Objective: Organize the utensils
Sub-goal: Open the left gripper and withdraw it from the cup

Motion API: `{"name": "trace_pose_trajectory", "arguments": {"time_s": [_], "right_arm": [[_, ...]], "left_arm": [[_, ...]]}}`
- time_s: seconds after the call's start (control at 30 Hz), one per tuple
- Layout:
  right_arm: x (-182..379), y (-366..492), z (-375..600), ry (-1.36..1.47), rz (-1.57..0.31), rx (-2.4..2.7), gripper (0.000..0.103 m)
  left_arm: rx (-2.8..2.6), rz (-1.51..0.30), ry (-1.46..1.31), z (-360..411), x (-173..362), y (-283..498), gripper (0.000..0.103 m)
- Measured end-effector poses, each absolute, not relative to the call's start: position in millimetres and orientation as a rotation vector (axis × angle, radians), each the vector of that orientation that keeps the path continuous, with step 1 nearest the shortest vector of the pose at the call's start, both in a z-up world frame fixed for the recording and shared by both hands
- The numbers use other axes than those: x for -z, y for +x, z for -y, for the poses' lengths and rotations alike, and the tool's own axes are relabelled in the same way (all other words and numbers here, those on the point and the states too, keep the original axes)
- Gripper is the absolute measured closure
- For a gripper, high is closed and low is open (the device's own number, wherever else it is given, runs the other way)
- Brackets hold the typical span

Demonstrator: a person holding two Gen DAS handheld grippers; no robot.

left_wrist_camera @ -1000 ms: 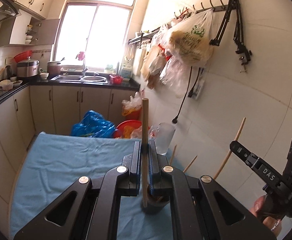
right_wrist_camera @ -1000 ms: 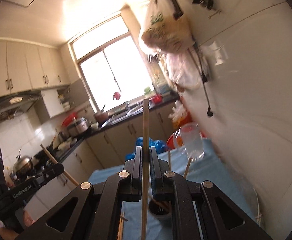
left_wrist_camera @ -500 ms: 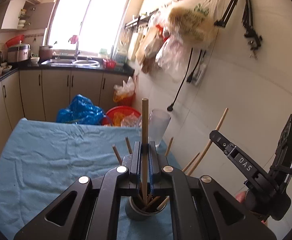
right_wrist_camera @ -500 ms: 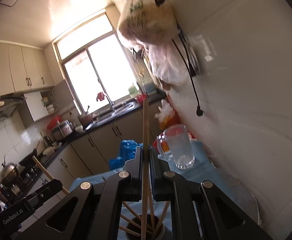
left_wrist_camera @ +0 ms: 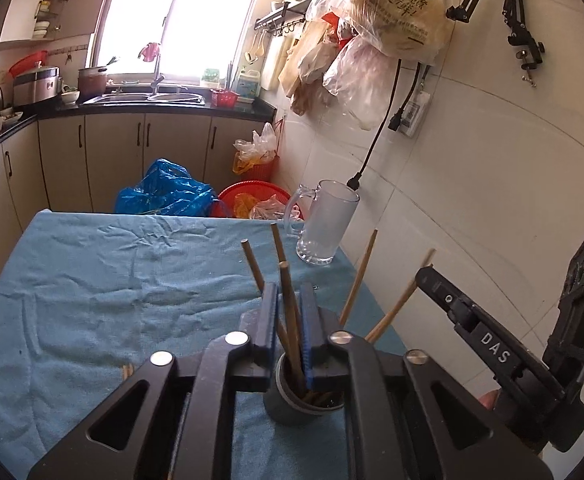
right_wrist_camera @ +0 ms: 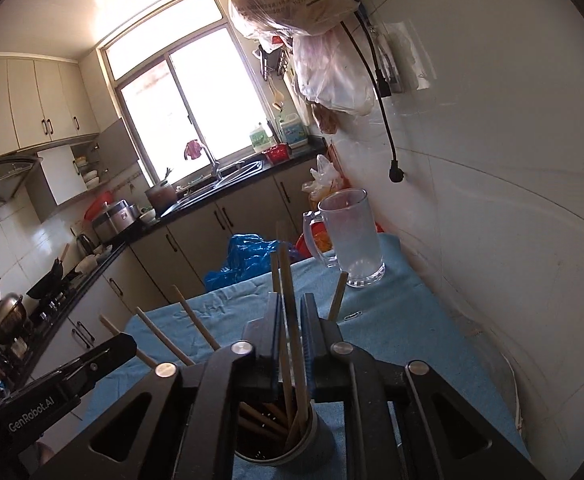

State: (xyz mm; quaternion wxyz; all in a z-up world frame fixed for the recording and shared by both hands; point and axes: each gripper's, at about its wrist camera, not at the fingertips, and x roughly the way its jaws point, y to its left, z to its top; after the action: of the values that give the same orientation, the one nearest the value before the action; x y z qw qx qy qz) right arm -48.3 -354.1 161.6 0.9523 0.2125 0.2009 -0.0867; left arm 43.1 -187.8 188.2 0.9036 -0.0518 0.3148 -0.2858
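A grey cup point(left_wrist_camera: 292, 412) on the blue cloth point(left_wrist_camera: 91, 280) holds several wooden chopsticks that fan outward. My left gripper point(left_wrist_camera: 289, 292) hangs right over the cup. Its jaws are opening, and one chopstick point(left_wrist_camera: 289, 312) leans loosely in the gap with its lower end in the cup. In the right wrist view my right gripper point(right_wrist_camera: 290, 300) also stands above the cup point(right_wrist_camera: 316, 440). Its jaws are opening too, and a chopstick point(right_wrist_camera: 287, 280) tilts free between them down into the cup. Each view shows the other gripper's finger point(left_wrist_camera: 472, 328) point(right_wrist_camera: 91, 364) close beside the cup.
A clear glass mug point(left_wrist_camera: 324, 224) point(right_wrist_camera: 352, 236) stands at the cloth's far right corner by the tiled wall. Loose chopstick ends point(left_wrist_camera: 127, 370) lie on the cloth left of the cup. Bags and a red basket point(left_wrist_camera: 251, 200) sit on the floor beyond the table.
Both grippers sank toward the cup with their chopsticks. The chopsticks' lower ends went into the cup, and both pairs of jaws parted, so the sticks now lean loose.
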Motion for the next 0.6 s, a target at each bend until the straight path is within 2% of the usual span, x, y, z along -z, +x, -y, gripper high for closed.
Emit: {"name": "trace_pose_trajectory", "arguments": {"time_s": [0.07,0.13,0.23,0.43,0.6], "right_arm": [[-166,-53,353,0.429,-0.396,0.18,0.073],[-172,-59,350,0.418,-0.378,0.188,0.062],[-180,-69,345,0.398,-0.364,0.201,0.059],[-184,-94,330,0.347,-0.364,0.26,0.042],[-179,-110,315,0.301,-0.387,0.293,0.033]], "left_arm": [[0.589,-0.638,-0.114,184,-191,40,0.075],[0.583,-0.621,-0.112,179,-196,34,0.074],[0.585,-0.613,-0.121,172,-199,27,0.071],[0.556,-0.574,-0.121,149,-205,4,0.065],[0.528,-0.565,-0.13,120,-202,-19,0.057]]}}
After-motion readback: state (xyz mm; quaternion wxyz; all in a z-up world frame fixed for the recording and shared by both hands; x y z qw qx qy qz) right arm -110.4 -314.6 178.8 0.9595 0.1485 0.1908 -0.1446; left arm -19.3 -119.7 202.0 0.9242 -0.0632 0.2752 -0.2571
